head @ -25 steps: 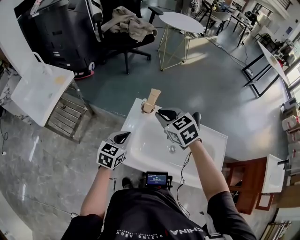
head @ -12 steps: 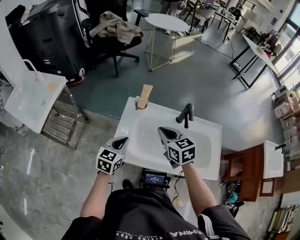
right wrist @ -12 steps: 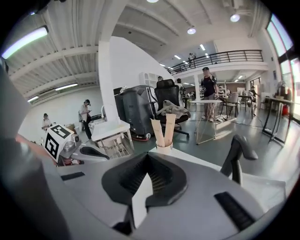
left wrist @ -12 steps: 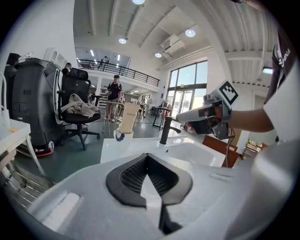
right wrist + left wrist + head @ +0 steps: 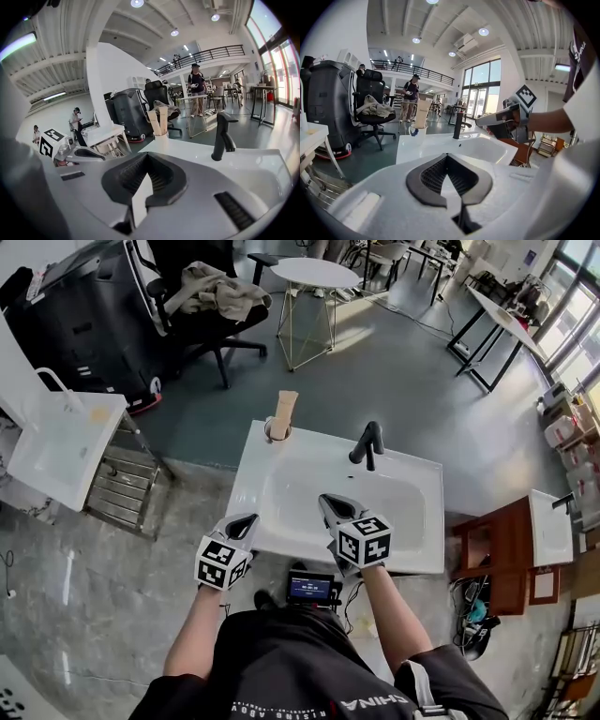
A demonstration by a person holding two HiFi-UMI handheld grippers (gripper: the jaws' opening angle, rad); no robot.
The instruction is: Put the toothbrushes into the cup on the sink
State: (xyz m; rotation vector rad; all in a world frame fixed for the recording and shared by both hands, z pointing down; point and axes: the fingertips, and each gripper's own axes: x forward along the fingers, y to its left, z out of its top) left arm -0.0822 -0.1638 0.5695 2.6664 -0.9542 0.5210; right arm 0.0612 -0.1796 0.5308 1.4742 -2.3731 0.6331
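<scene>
**My left claw [image 5: 242, 520] and right claw [image 5: 334, 503]: both closed and empty at the sink [image 5: 412, 474]**
My left claw hangs at the sink's near left edge, tips pressed together. The toothbrushes [image 5: 283, 409] stand upright in the cup [image 5: 276, 430] on the far left corner. My right claw, tips pressed together, hovers over the near rim. The black faucet [image 5: 367, 443] stands beyond it.

The sink [image 5: 412, 474] presents a smooth, glossy white surface of ceramic appearance. The faucet [image 5: 367, 443] has a matt black finish. The cup [image 5: 274, 432] is smooth and white, and the toothbrushes [image 5: 285, 407] show a tan, matt, card-like surface. The left gripper [image 5: 246, 519] and right gripper [image 5: 328, 503] have matt plastic shells with black ribbed pads [image 5: 125, 176]. The floor [image 5: 403, 352] is grey, polished and reflective.
</scene>
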